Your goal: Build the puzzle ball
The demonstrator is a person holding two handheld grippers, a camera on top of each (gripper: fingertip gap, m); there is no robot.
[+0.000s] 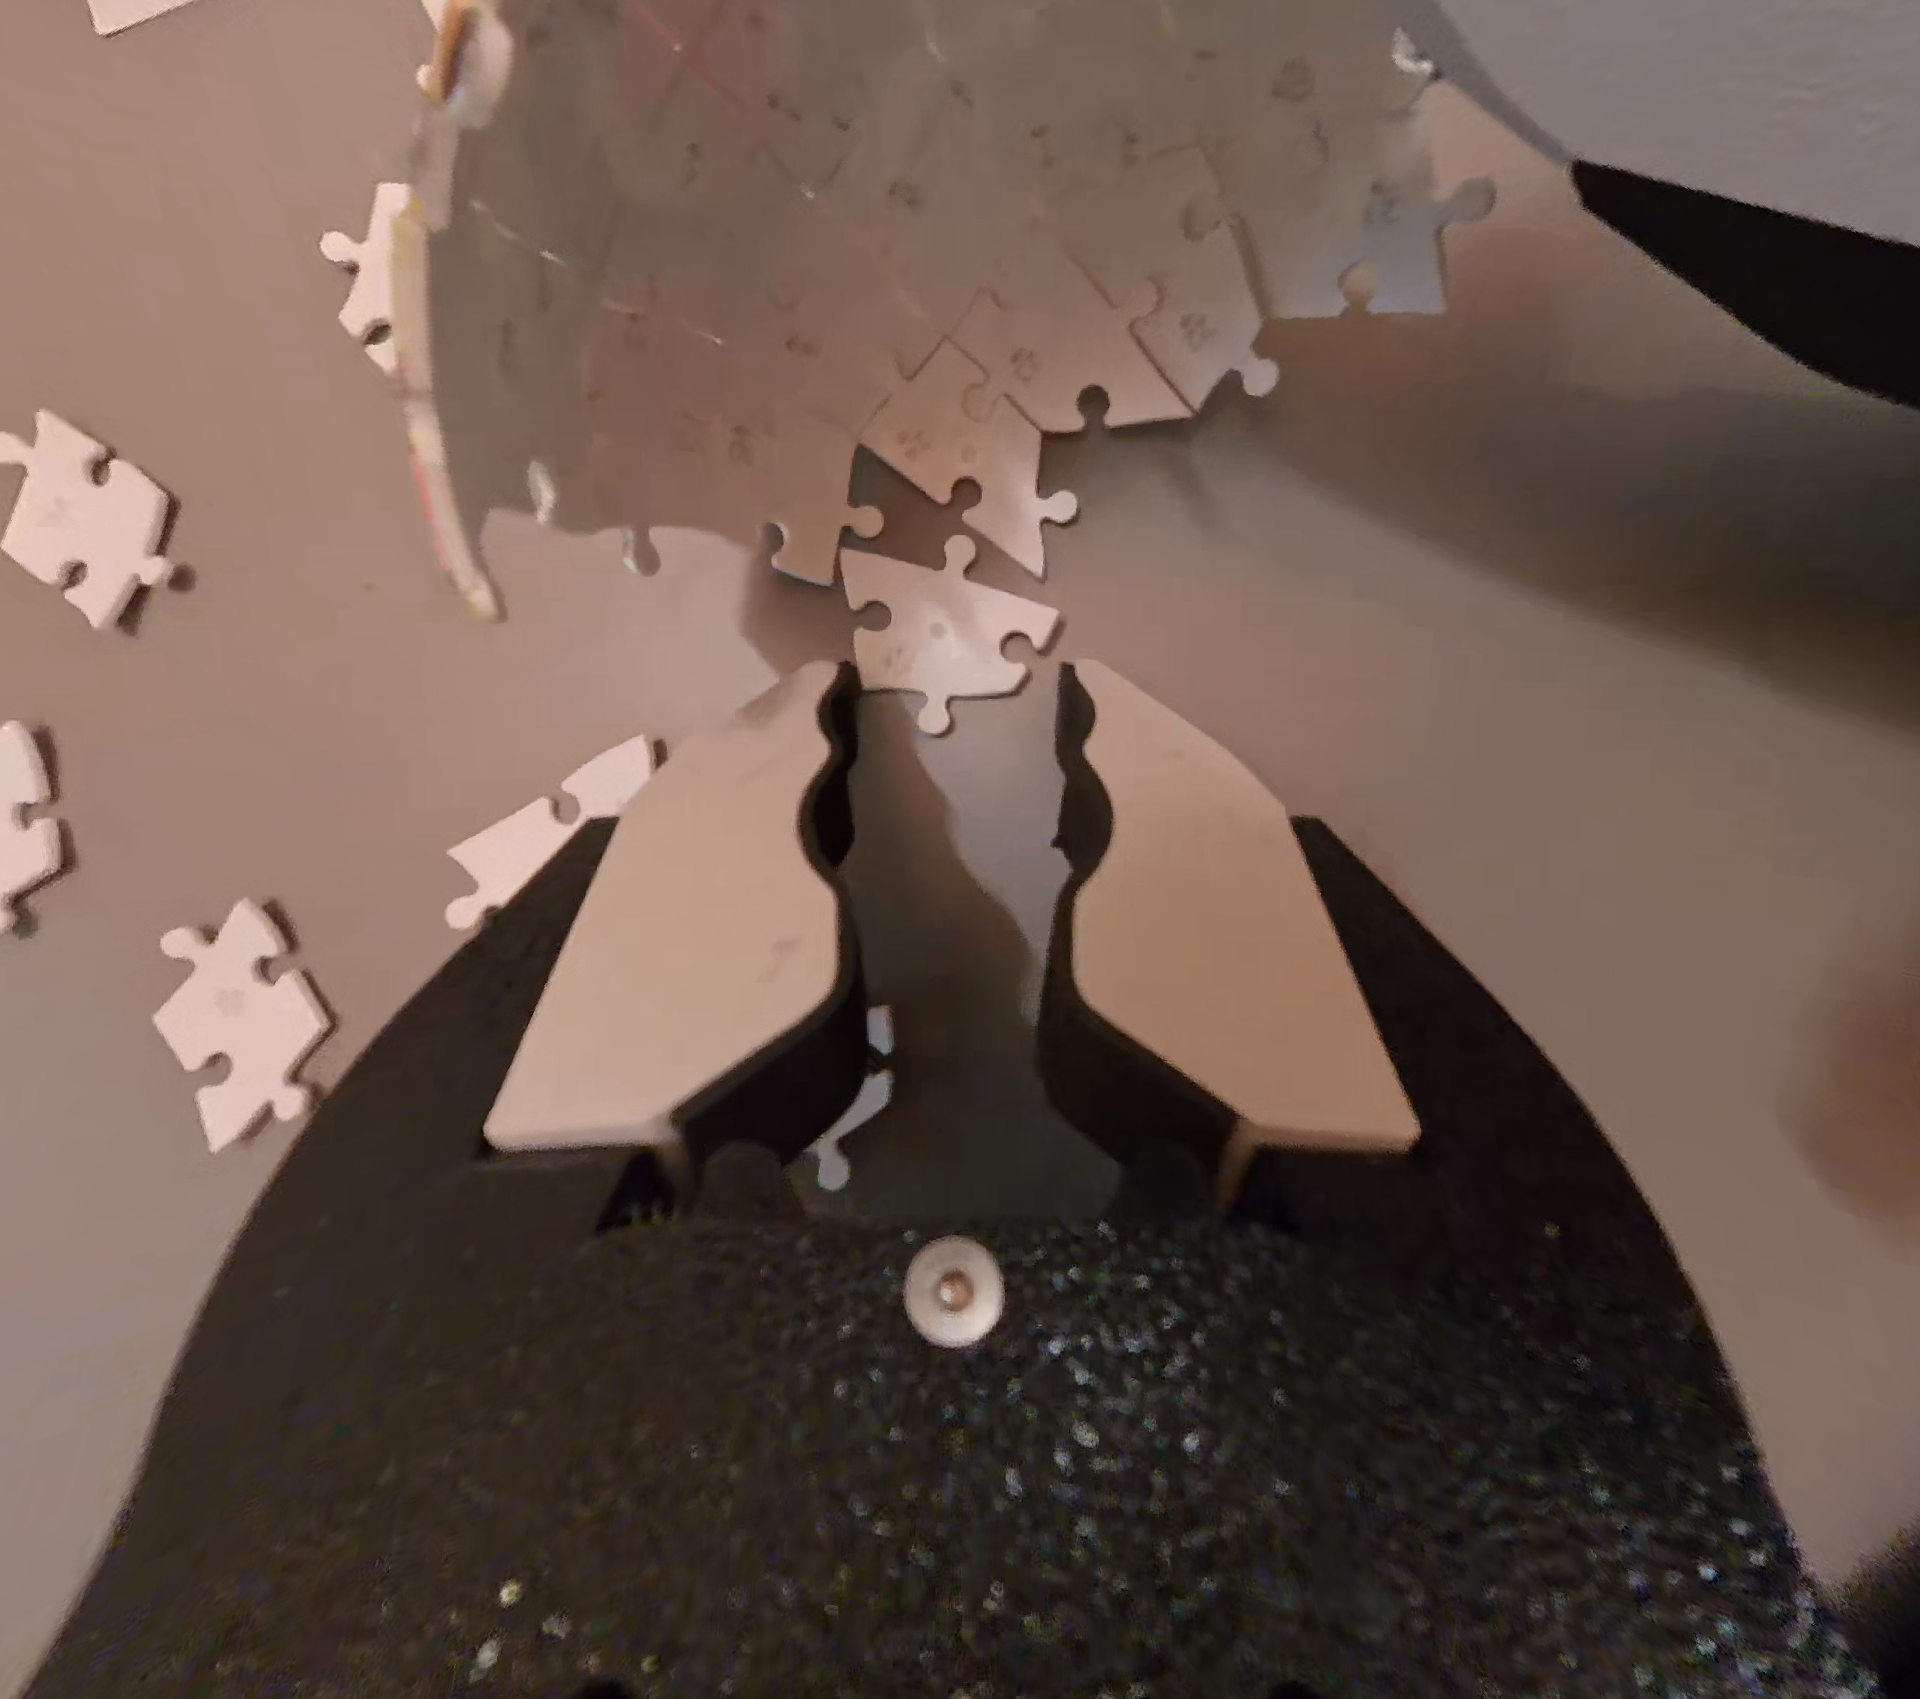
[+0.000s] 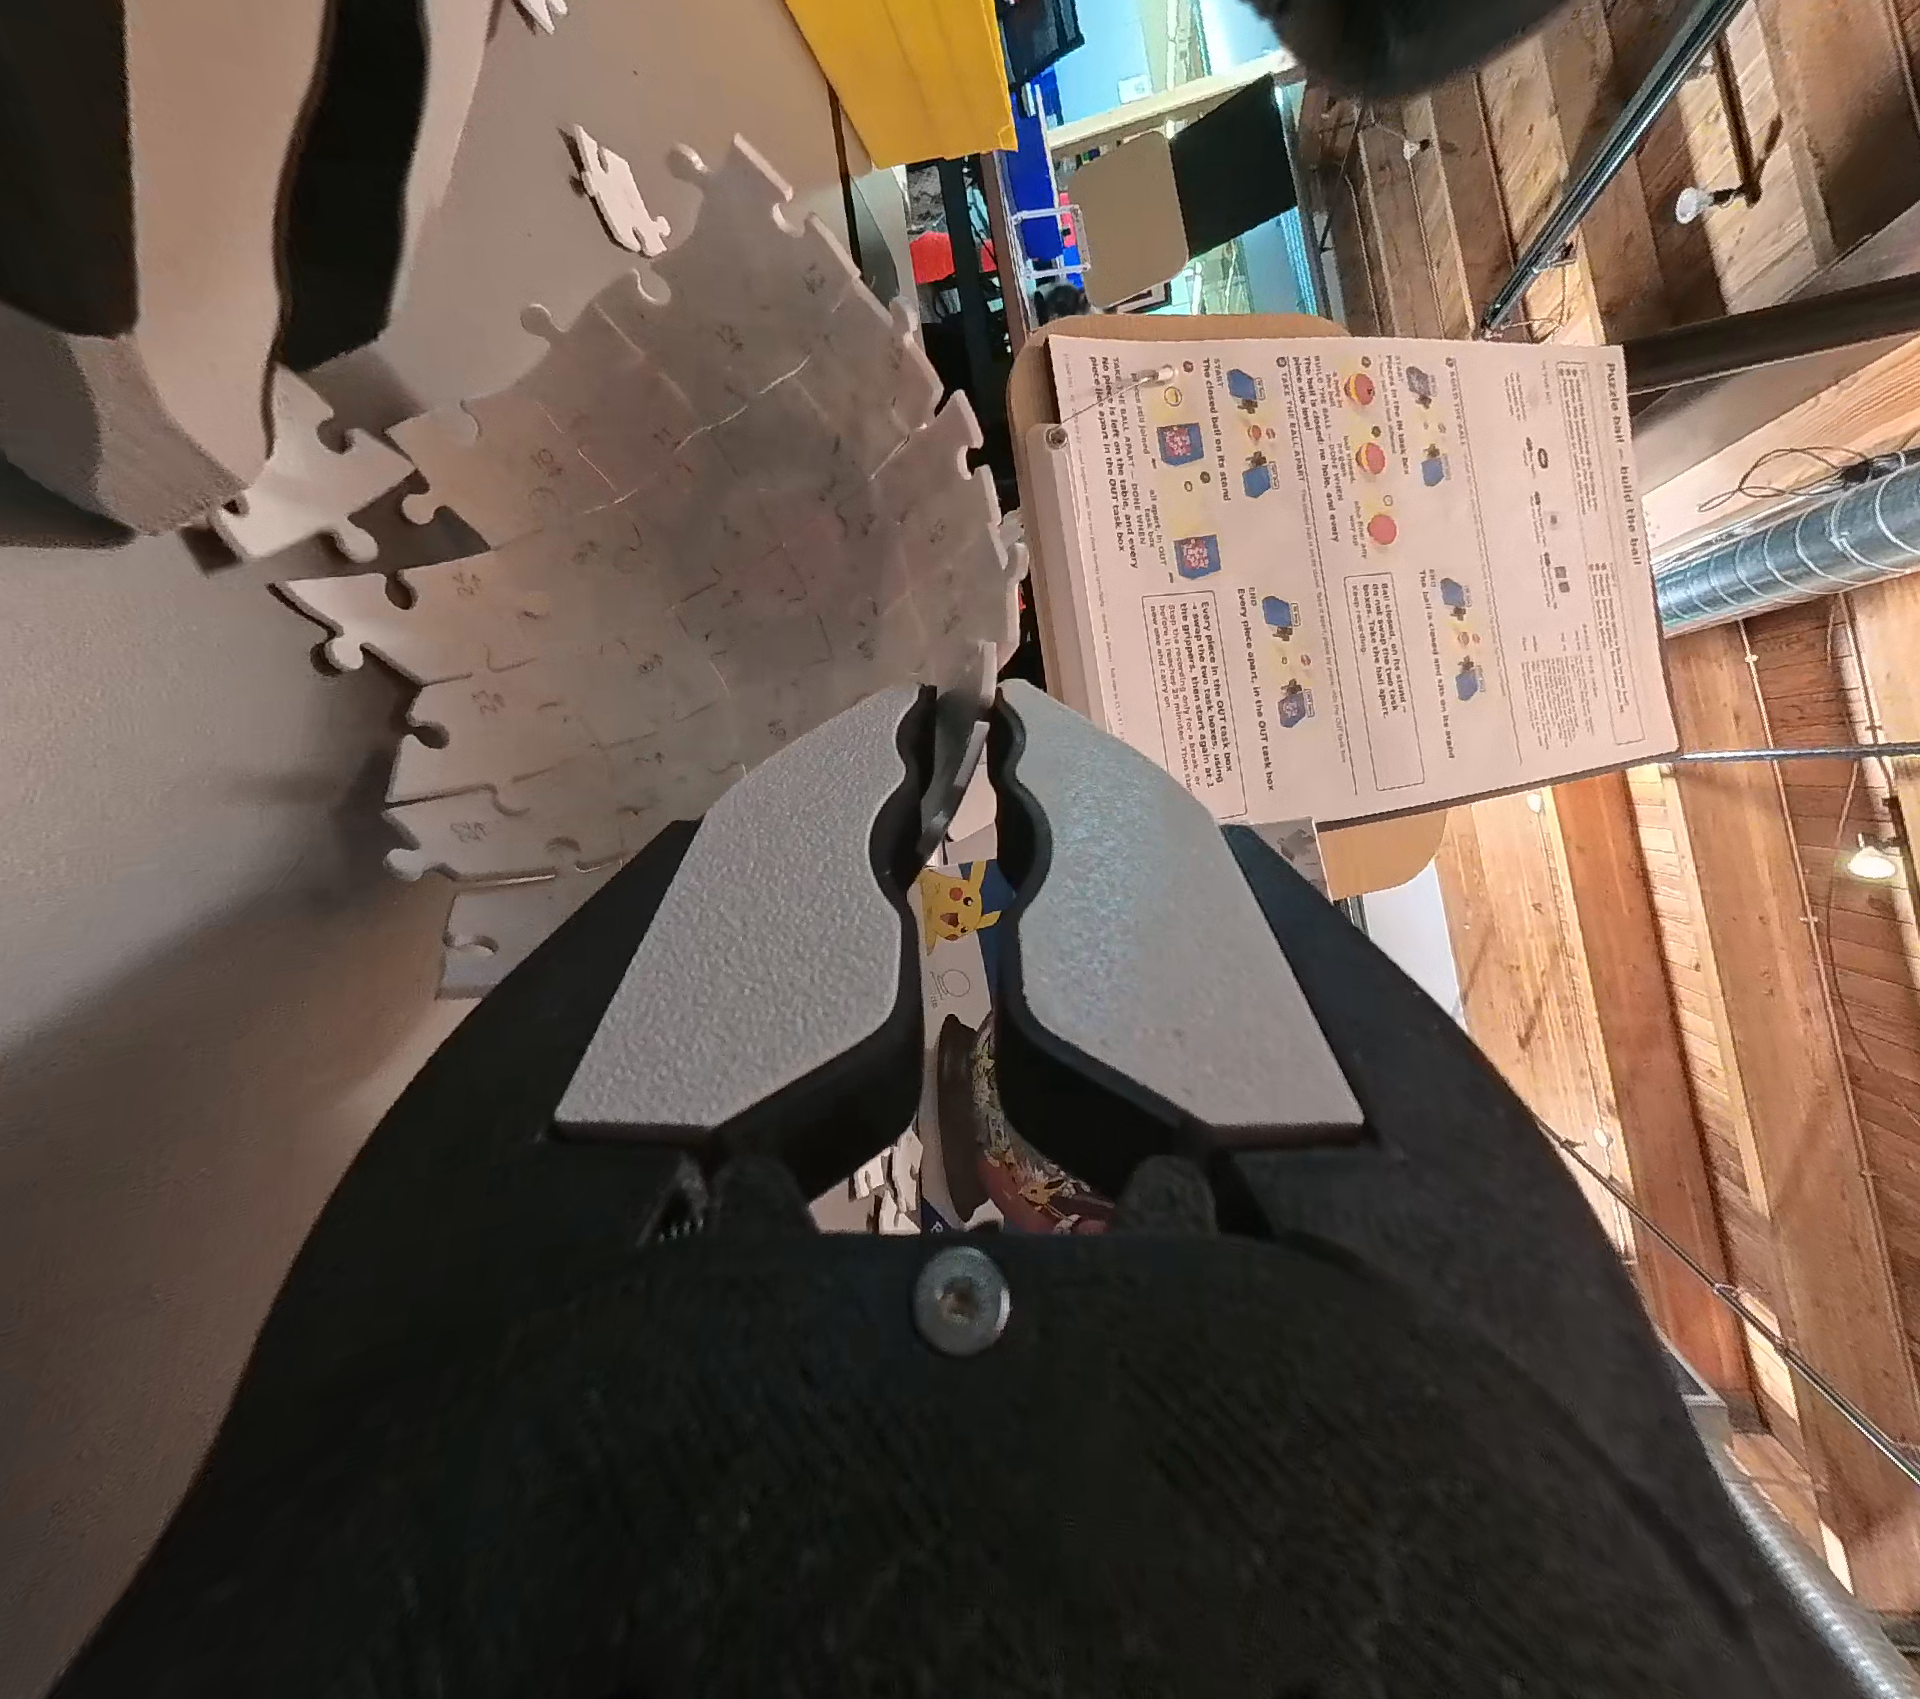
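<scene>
The right claw [image 2: 961, 714] is clamped on the rim of a partly joined curved puzzle shell [image 2: 665, 548], while the left claw [image 1: 956, 683] stands open with a single white piece [image 1: 951, 641] just ahead of its tips, unjoined, and more loose pieces [image 1: 244, 1021] on the table [image 1: 1455, 714].

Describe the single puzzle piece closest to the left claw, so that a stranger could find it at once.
Start at the large curved sheet of joined pale puzzle pieces. Just below its lower edge, at the tips of the open left claw, is one loose piece. Unlike its neighbours above, it is joined to nothing.
</scene>
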